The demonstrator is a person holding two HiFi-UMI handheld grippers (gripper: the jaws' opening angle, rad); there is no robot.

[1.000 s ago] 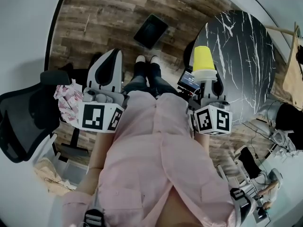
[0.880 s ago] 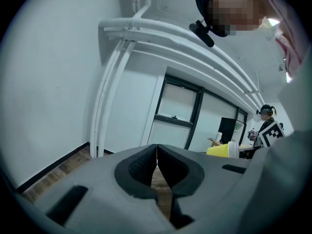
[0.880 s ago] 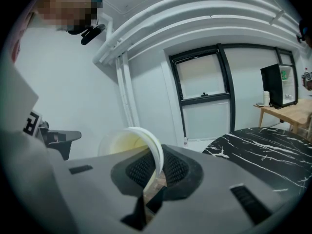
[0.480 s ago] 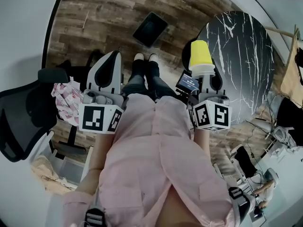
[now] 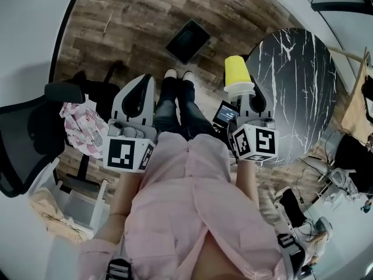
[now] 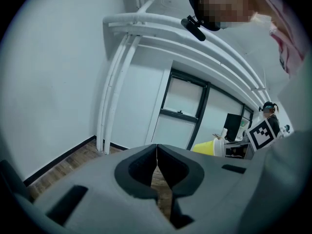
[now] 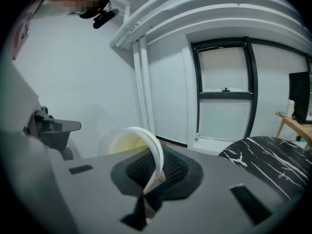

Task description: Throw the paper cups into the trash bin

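A yellow paper cup with a white rim hangs over the floor, its rim pinched in my right gripper. In the right gripper view the cup's rim runs between the shut jaws of the right gripper. A dark square trash bin stands on the wood floor ahead, to the left of the cup. My left gripper is held out beside the person's legs. Its jaws are shut with nothing between them, as the left gripper shows in its own view, where the cup appears at the right.
A round black marble table stands to the right, also seen as the table in the right gripper view. A black office chair and a pink patterned bundle are at the left. White walls and a window lie ahead.
The right gripper with the yellow cup has moved left, off the table's edge and nearer the bin. The left gripper has shifted slightly right.
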